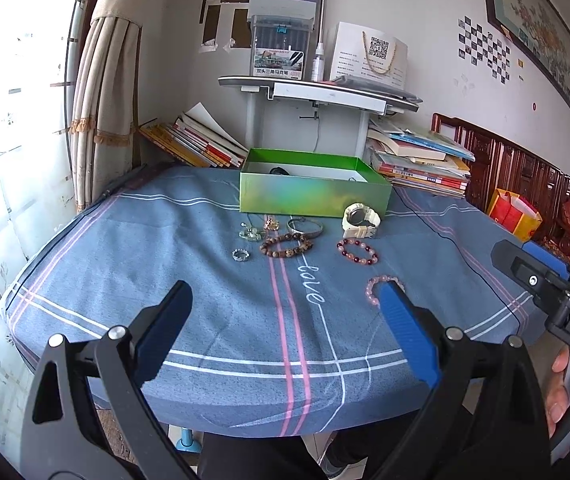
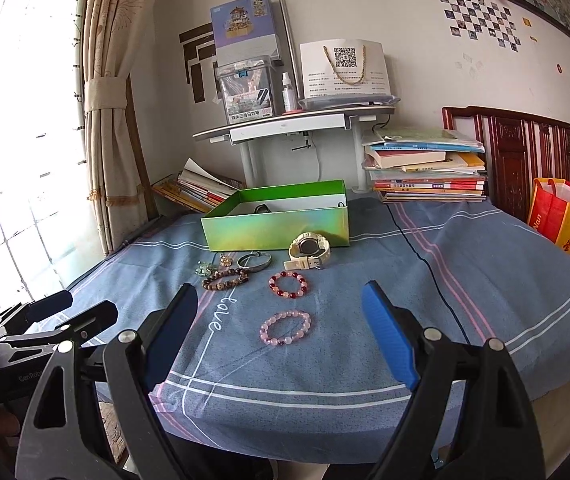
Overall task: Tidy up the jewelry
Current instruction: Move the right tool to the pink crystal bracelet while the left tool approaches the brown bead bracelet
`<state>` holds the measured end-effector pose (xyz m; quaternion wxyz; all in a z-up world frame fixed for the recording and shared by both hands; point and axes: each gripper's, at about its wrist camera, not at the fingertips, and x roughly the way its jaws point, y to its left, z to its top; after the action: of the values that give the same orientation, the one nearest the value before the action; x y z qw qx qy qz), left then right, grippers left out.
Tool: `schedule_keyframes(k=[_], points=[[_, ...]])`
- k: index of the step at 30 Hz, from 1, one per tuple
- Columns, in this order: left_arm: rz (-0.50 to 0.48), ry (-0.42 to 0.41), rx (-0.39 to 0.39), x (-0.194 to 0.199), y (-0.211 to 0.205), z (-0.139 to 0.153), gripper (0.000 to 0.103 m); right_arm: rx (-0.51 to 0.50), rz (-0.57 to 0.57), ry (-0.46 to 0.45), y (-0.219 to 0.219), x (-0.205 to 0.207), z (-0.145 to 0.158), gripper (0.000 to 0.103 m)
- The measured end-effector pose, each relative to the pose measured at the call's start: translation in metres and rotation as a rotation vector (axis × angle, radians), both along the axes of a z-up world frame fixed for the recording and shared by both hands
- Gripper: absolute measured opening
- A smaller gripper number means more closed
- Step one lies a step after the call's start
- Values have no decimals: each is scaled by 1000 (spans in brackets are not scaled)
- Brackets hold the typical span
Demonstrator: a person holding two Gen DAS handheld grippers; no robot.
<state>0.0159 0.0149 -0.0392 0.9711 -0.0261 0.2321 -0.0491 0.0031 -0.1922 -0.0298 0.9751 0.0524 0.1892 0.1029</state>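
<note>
You held both the left gripper [image 1: 287, 300] and right gripper [image 2: 281, 300] spread and empty above the blue cloth [image 2: 485, 280], with the pink bead bracelet [image 2: 285, 327] lying nearest, so straddling one side of its ring and closing gently looked wisest before carrying it to the green box [image 2: 277, 228].
</note>
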Motion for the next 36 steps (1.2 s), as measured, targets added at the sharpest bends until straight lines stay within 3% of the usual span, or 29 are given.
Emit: schedule_keyframes(k=[10, 20, 28, 31, 36], points=[[2, 33, -1, 11, 0, -11, 94, -6, -3, 28, 0, 9, -10, 83], [-7, 101, -6, 38, -2, -35, 94, -18, -15, 170, 3, 59, -56, 82], [7, 136, -15, 62, 3, -45, 94, -80, -12, 332, 7, 124, -80, 38], [18, 144, -21, 71, 6, -46, 94, -115, 4, 379, 13, 137, -88, 32], [12, 161, 0, 87, 4, -47, 94, -143, 13, 383, 19, 146, -89, 21]])
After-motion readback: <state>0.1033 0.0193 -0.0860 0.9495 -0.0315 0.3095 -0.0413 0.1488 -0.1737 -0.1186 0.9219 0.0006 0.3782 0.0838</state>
